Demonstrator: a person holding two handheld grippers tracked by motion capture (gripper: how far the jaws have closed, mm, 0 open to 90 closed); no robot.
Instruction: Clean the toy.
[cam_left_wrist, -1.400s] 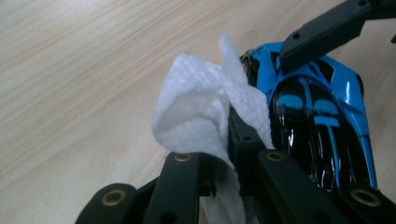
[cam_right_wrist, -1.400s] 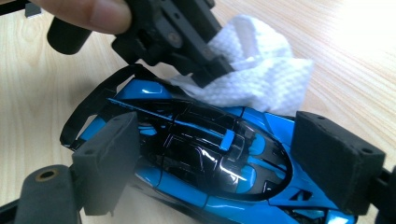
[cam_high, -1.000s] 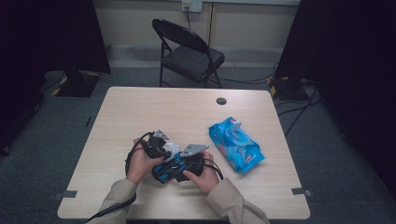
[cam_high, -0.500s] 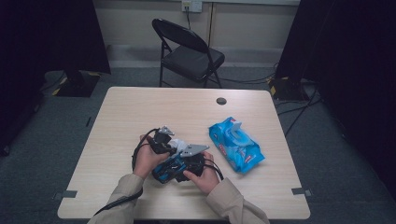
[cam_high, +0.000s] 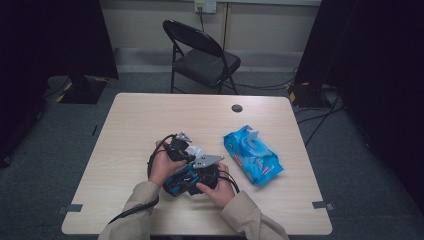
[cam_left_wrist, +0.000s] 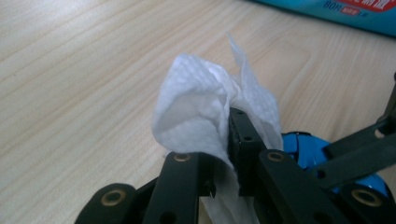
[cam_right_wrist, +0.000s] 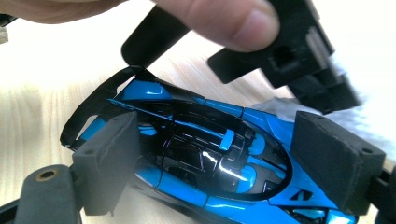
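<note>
The left gripper has its two black jaws pinched tight on a crumpled white wet wipe, which bunches up ahead of the jaw tips and trails down between them. The right gripper stands wide, with its grey foam pads pressed on either flank of a glossy blue and black toy racing car, gripping it across the body; from the high view the toy sits low over the pale wooden table, between the two hands, with the wipe just above and beside it. The work in hand looks like wiping the car clean. To do it well, I would keep the right grip steady and square on the flanks, since the shell is slick and curved and could twist out if squeezed off-centre. The wipe should meet the car with its bunched front, not the bare jaw tips, so the hard plastic does not scratch the paint. Short strokes along the length of the body would suit better than across it, away from the thin rear wing, which seems fragile. The blue soft pack of wipes lies near on the right, well clear of the stroke.
</note>
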